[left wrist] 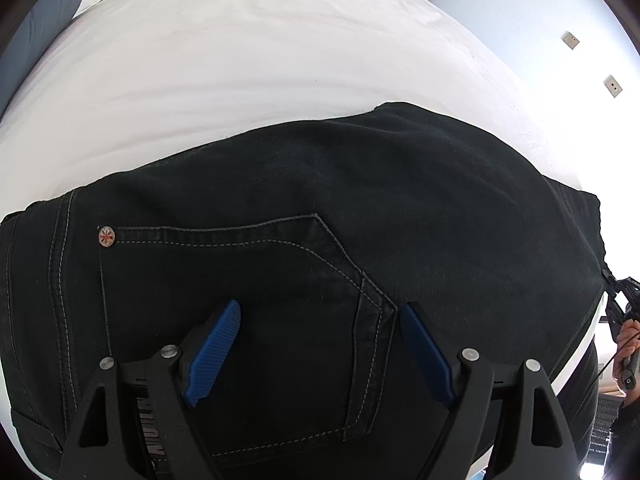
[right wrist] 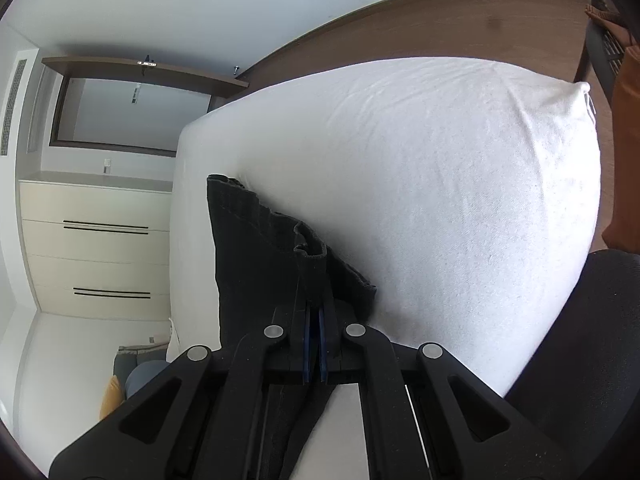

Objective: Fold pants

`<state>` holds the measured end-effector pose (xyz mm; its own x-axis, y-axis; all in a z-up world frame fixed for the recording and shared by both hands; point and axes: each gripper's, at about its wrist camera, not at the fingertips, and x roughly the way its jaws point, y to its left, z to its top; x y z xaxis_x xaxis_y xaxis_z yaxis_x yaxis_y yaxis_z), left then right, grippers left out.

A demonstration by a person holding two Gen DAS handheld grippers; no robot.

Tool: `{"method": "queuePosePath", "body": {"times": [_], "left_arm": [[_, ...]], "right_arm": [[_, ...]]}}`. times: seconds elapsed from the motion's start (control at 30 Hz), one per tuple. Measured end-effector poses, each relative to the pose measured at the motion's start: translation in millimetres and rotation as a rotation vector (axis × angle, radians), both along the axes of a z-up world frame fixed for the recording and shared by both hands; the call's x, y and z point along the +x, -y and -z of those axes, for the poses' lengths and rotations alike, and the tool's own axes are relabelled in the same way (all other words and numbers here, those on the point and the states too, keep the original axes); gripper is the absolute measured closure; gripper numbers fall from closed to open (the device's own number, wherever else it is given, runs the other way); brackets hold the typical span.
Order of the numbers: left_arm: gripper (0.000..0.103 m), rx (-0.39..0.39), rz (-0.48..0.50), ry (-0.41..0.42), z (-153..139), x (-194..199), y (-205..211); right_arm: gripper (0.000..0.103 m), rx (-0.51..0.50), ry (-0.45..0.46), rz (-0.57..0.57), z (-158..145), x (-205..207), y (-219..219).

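Nearest us in the left wrist view, our left gripper [left wrist: 320, 316] points steeply down over the pants [left wrist: 320, 184], its blue pads [left wrist: 214, 348] spread wide with nothing caught between them; whether the tips touch the denim we cannot tell. Under the gap lies a back pocket [left wrist: 248, 300] with pale stitching, and beyond it a small round rivet [left wrist: 107, 236] at the pocket's corner. The pants lie spread flat and dark on the white bed [left wrist: 240, 48], which runs on past them to a pale wall. At the right edge of that view we see a hand [left wrist: 628, 340] holding the other tool.

In the right wrist view, our right gripper [right wrist: 316, 308] is clamped tight on a hem [right wrist: 312, 258] of the pants, the fabric bunched up between the pads. A dark fold [right wrist: 248, 240] of them drapes at the bed's [right wrist: 440, 180] edge. Farther off stand cream drawers [right wrist: 100, 248] and a wooden shelf [right wrist: 140, 70].
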<state>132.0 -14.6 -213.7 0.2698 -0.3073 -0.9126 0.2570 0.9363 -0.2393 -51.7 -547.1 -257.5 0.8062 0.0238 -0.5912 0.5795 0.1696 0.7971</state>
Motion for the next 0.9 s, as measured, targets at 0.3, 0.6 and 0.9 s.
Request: {"method": "queuePosePath", "body": {"times": [0.3, 0.6, 0.9], "left_arm": [[0.017, -0.013, -0.005, 0.027, -2, -4, -2], [0.014, -0.015, -0.003, 0.039, 7, -18, -2], [0.014, -0.023, -0.012, 0.040, 8, -15, -11]], "right_arm": [[0.021, -0.025, 0.022, 0.002, -40, -30, -20], [0.051, 0.212, 0.110, -0.399, -10, 33, -138], [0.051, 0.249, 0.059, -0.407, 22, 71, -144]]}}
